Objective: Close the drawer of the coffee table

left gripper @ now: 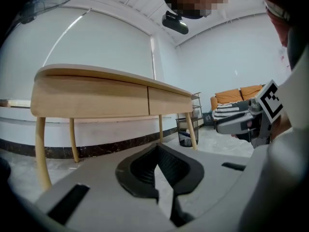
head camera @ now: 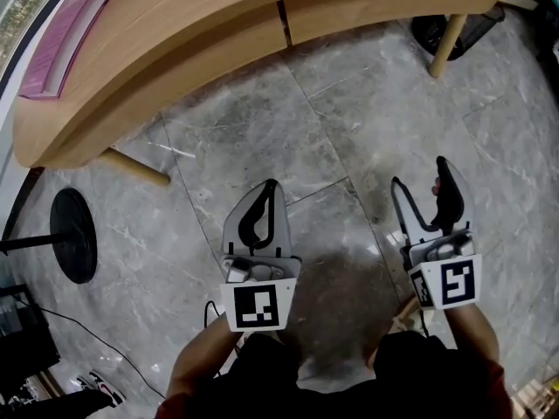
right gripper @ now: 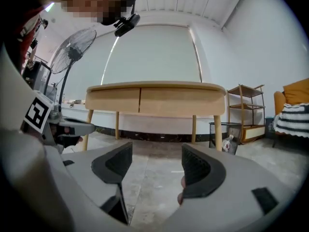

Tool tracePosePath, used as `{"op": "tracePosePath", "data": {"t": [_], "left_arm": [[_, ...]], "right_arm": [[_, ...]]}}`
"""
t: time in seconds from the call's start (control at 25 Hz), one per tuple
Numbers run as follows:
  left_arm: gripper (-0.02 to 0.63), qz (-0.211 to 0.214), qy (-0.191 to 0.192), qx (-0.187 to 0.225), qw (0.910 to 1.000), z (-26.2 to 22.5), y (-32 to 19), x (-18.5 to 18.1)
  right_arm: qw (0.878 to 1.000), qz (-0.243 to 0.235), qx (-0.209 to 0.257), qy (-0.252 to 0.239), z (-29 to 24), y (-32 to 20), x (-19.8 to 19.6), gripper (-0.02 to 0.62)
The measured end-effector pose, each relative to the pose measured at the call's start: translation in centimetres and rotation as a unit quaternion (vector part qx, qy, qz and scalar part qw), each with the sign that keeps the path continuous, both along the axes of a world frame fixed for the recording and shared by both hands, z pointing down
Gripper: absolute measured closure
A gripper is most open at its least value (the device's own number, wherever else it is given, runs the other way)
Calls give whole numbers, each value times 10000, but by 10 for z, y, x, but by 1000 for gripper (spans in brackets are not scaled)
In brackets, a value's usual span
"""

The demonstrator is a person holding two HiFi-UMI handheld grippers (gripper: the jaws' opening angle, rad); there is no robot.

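The light wooden coffee table (head camera: 175, 51) curves across the top of the head view, on pale legs over grey marble floor. Its two drawer fronts meet at a dark seam (head camera: 284, 23), and both look flush with the table's edge. The left gripper view shows the same drawer fronts (left gripper: 96, 98) side by side, as does the right gripper view, where the table (right gripper: 154, 100) stands straight ahead. My left gripper (head camera: 272, 187) hangs over the floor well short of the table, jaws shut with nothing between them (left gripper: 157, 149). My right gripper (head camera: 420, 175) is level with it, open and empty (right gripper: 155, 152).
A black round fan base (head camera: 72, 234) and a cable (head camera: 87, 334) lie on the floor at left. A black wire bin (head camera: 441, 26) stands by the table's right leg (head camera: 447, 46). A shelf unit (right gripper: 248, 112), a bottle (right gripper: 227, 141) and an orange sofa (left gripper: 236, 95) stand further right.
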State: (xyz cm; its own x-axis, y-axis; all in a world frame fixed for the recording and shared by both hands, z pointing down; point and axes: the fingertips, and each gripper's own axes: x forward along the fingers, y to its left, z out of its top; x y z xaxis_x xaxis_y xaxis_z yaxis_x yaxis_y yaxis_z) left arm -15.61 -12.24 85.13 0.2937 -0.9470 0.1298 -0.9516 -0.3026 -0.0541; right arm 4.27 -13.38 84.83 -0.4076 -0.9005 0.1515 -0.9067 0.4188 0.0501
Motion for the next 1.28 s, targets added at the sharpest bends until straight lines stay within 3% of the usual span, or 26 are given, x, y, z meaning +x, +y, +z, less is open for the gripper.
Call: {"op": "tracePosePath", "data": {"t": [0.24,0.96,1.28], "left_arm": [[599,-101,-114,-104,9998,22,12,-5],[600,-66,-104,-38,9999,21,9,-2],[600,-30,-98,-51,9999,23,9,0]], "right_arm": [[9999,45,-126,-97,26,13,-1,296],[9998,146,-144,-73,26,7,2,299],[9997,185,-130,-108,26,7,3,407]]}}
